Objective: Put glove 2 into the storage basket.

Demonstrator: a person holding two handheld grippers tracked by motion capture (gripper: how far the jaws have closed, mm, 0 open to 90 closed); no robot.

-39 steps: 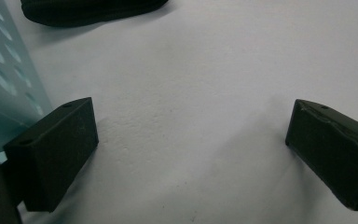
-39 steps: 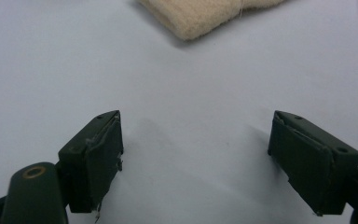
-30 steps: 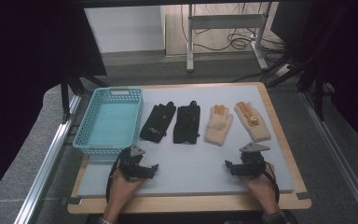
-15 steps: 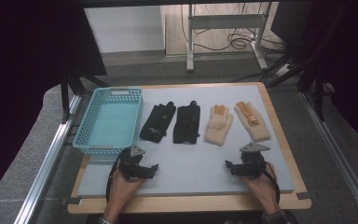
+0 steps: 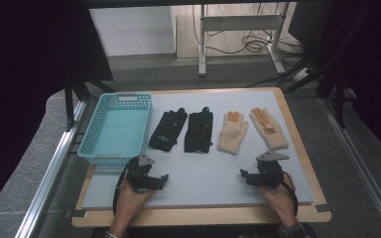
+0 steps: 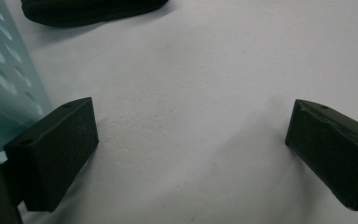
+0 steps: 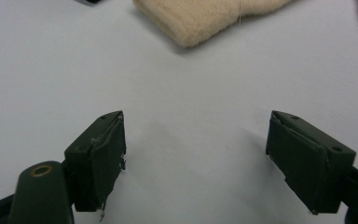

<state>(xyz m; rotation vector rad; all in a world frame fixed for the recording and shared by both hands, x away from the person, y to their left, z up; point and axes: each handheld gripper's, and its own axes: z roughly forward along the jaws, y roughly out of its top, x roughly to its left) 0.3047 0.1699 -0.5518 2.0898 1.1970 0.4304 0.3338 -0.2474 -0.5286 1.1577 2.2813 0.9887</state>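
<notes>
High view: the pale grey surface (image 5: 198, 171) is seen as the largest thing, laid on a wooden board. At about ten o'clock on it a turquoise basket (image 5: 116, 130) is set, its inside bare. A row of four gloves is laid across the far half: a black glove (image 5: 168, 130) just beside the basket, a second black glove (image 5: 199, 131) next to it at twelve o'clock, a cream glove (image 5: 232, 132) at one o'clock, and a second cream glove (image 5: 269, 128) at two o'clock, with orange fingertips. The gloves are kept apart from one another, flat, fingertips toward the far edge.

At seven o'clock the left gripper (image 5: 155, 179) is held low over the bare surface, near the basket's near corner. At five o'clock the right gripper (image 5: 248, 176) is held likewise, near the cuffs of the cream gloves but apart from them.

In the left gripper view the left fingers (image 6: 51, 151) are seen spread wide with nothing between them; the basket wall is seen at nine o'clock and a black cuff at eleven o'clock. In the right gripper view the right fingers (image 7: 100, 156) are likewise released, and a cream cuff is seen at twelve o'clock
</notes>
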